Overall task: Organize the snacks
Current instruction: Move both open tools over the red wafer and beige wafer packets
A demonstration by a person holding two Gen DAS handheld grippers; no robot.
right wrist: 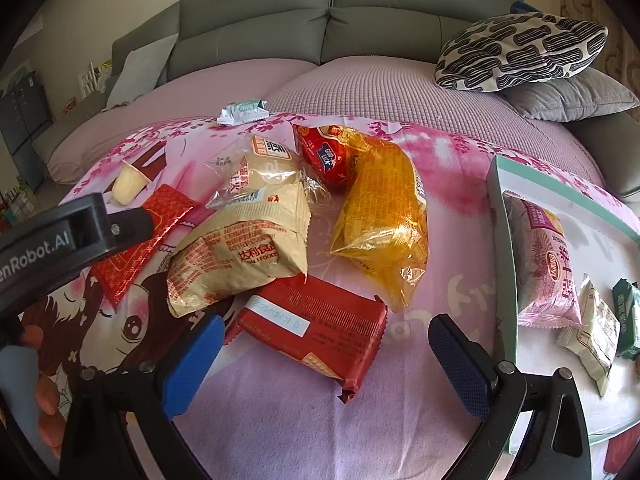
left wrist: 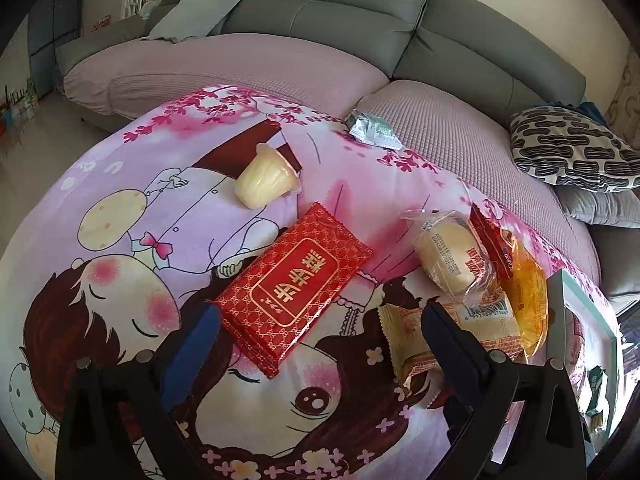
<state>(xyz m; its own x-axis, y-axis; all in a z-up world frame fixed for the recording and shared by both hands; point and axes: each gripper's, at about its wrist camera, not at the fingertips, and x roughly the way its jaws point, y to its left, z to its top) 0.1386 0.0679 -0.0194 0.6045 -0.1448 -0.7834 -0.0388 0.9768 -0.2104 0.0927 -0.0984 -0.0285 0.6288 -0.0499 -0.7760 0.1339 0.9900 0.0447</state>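
Snack packets lie on a pink cartoon-print cloth (left wrist: 120, 184). My left gripper (left wrist: 320, 340) is open, and the near end of a red gold-patterned packet (left wrist: 294, 284) lies between its fingers, close to the left pad (left wrist: 192, 344). My right gripper (right wrist: 326, 360) is open over a dark red packet with a white date label (right wrist: 316, 328). Beyond that packet lie a beige packet (right wrist: 244, 256), a clear-wrapped bun (right wrist: 260, 168), a yellow packet (right wrist: 384, 216) and a small red packet (right wrist: 328, 152). A jelly cup (left wrist: 266, 180) lies on its side farther back.
A mint-rimmed white tray (right wrist: 500, 220) at the right holds a pink packet (right wrist: 548, 264), a cream packet (right wrist: 592, 328) and a green one (right wrist: 626, 316). A silver-green packet (left wrist: 374, 128) rests at the cloth's far edge. A grey sofa (left wrist: 340, 20) with patterned cushion (right wrist: 520, 48) stands behind. A hand (right wrist: 44, 400) shows at the left.
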